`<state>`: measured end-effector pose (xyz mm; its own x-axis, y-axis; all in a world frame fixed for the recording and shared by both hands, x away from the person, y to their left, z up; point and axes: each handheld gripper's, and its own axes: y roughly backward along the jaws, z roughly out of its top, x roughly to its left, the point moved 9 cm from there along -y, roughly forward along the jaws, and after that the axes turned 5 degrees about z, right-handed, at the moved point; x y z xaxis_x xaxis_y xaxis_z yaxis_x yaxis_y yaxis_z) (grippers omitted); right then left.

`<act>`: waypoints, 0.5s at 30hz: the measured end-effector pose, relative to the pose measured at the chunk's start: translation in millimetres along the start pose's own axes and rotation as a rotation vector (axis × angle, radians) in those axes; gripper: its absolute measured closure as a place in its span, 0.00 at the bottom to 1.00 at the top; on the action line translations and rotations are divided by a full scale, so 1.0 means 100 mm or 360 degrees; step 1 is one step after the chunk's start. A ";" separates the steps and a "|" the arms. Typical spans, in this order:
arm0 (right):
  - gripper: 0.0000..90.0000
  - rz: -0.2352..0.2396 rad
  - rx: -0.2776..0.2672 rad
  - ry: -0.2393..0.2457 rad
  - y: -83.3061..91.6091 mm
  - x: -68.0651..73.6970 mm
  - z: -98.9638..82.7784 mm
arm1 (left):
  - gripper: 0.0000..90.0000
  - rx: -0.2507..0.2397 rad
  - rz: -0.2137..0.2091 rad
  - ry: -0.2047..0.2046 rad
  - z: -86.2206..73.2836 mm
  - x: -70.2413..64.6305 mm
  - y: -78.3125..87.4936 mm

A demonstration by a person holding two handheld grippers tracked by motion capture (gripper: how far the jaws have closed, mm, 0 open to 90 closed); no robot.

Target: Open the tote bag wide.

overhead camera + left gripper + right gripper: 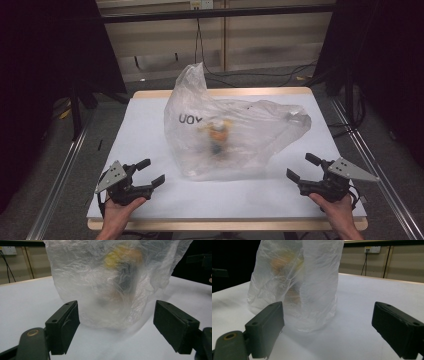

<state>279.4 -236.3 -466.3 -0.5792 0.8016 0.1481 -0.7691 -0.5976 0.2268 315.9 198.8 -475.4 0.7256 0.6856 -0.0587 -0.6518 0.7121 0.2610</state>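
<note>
both sets of fingers stand wide apart and hold nothing. the left gripper (pixel 150 172) and right gripper (pixel 301 167) sit near the tabletop's (pixel 145 130) near corners. the plastic bag (pixel 230 135) lies between and beyond them, mid-tabletop, long axis running left-right, its near edge about equally close to each.

My fingers (pixel 63 326) are black blocky pads with small screw holes, each gripper (pixel 150 172) black, topped by a grey triangular plate (pixel 111 176) with dark dots, brass rivet (pixel 32 333) beneath.
</note>
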 end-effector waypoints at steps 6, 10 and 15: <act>0.37 0.0022 0.0026 -0.0009 0.01 -0.04 -0.01 | 0.42 0.0065 -0.0056 0.0005 -0.04 -0.03 -0.02; 0.52 0.0060 0.0042 -0.0012 0.00 -0.04 -0.02 | 0.59 0.0075 -0.0081 0.0015 -0.04 -0.07 -0.03; 0.78 0.0134 0.0074 -0.0039 -0.04 -0.03 -0.03 | 0.76 0.0141 -0.0102 -0.0025 -0.07 -0.10 -0.07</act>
<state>283.3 -236.0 -470.1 -0.6340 0.7491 0.1917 -0.7043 -0.6618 0.2568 311.3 187.8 -483.0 0.7690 0.6361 -0.0631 -0.5823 0.7378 0.3414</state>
